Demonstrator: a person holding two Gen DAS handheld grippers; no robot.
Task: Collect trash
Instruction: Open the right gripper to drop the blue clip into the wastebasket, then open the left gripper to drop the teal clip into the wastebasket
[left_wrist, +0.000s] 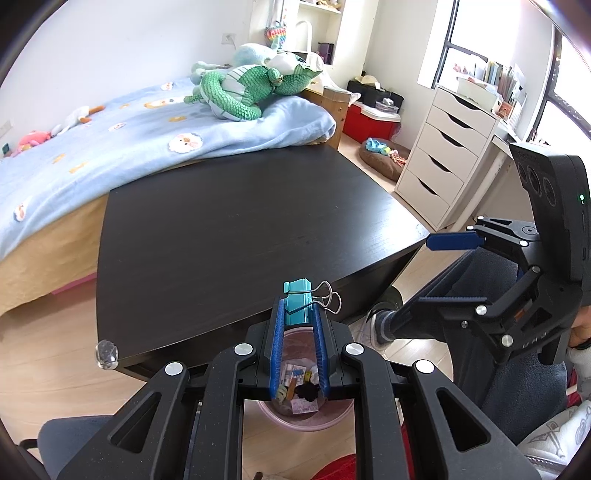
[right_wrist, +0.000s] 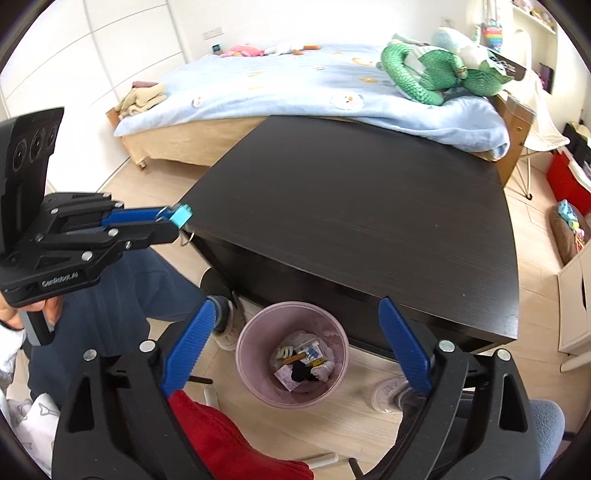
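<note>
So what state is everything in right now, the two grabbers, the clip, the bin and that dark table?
Left gripper: shut on the binder clip.
Binder clip: teal, held above the bin, wire handles sticking out.
Right gripper: open, nothing between its fingers.
Bin: pink, upright on the floor, trash at the bottom, not full.
Table: dark top, bare.
</note>
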